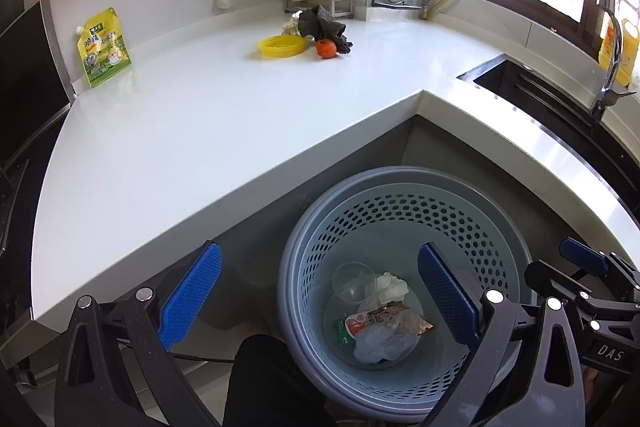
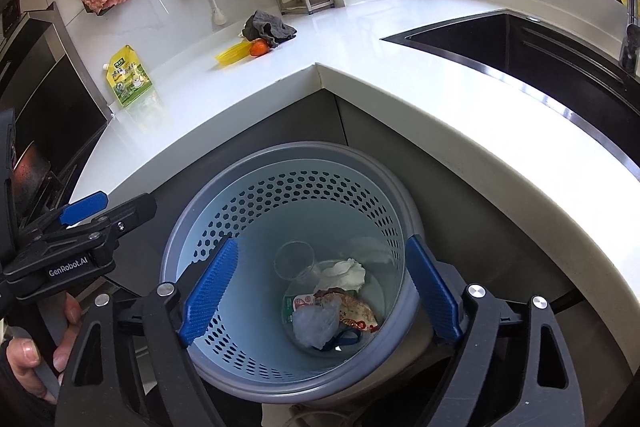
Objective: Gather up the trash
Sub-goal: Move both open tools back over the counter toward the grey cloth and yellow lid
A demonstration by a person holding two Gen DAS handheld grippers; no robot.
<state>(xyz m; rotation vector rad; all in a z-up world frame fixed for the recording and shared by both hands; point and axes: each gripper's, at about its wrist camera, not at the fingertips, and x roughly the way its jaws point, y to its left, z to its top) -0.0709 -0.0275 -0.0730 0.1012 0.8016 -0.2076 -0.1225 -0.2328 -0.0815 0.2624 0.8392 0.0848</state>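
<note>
Both my left gripper [image 1: 320,291] and right gripper [image 2: 320,291] gape wide and empty over the bin [image 2: 224,187], trash [image 2: 332,311] directly below; reaching ahead, I risk mistaking the table's [image 1: 200,131] yellow pouch [image 1: 103,47] for rubbish.

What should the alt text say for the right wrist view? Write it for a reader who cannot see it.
The right claw hangs open and empty above a blue perforated bin on the floor, which holds a clear cup, crumpled tissue and wrappers. Behind it, a white corner counter carries a yellow pouch, a yellow lid and a grey rag.
</note>
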